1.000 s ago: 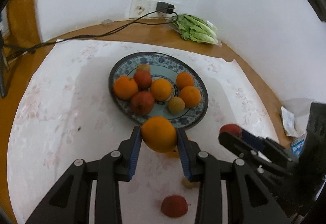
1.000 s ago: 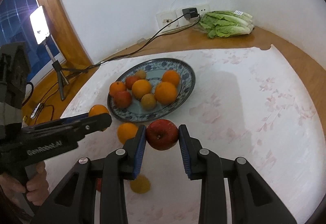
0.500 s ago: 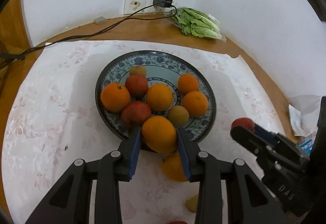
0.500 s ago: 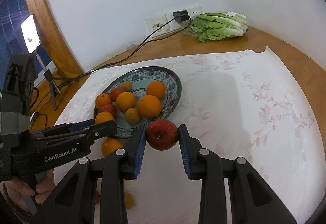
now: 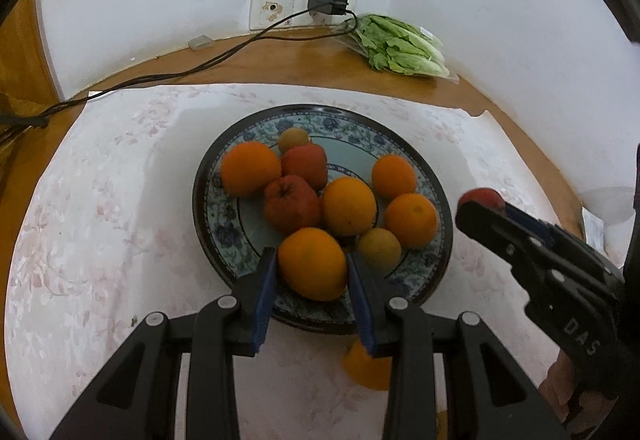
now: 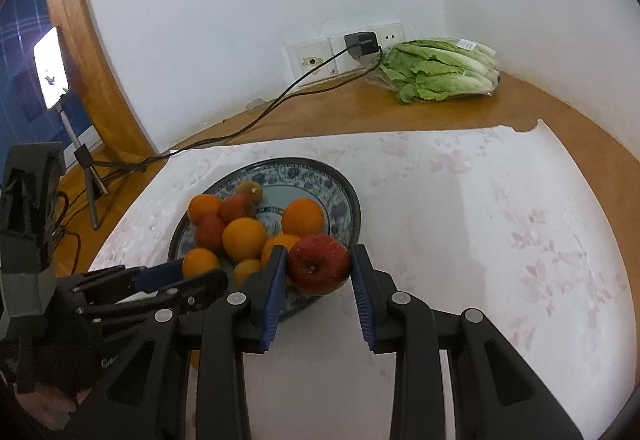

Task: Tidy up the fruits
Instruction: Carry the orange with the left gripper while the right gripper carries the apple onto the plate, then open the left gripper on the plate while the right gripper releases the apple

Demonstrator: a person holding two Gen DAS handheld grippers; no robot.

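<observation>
Wooden corner table (image 6: 532,108), floral white cloth (image 5: 100,224), white walls.
Left gripper (image 5: 312,272) pinching orange (image 5: 312,268), right gripper (image 6: 319,266) pinching apple (image 6: 319,264); both advanced from 6 o'clock over plate (image 5: 400,144) rim.

Each camera sat behind its own gripper and looked forward and down along the two fingers. The left wrist view faced the patterned plate (image 5: 420,168) from close, almost straight on, with the wall socket (image 5: 276,10) behind. The right wrist view looked from the plate's right side, a little more level. Both views shared the plate, the lettuce bag (image 6: 440,70), the socket and the counter (image 6: 420,120); each view also caught the other gripper at its edge.
</observation>
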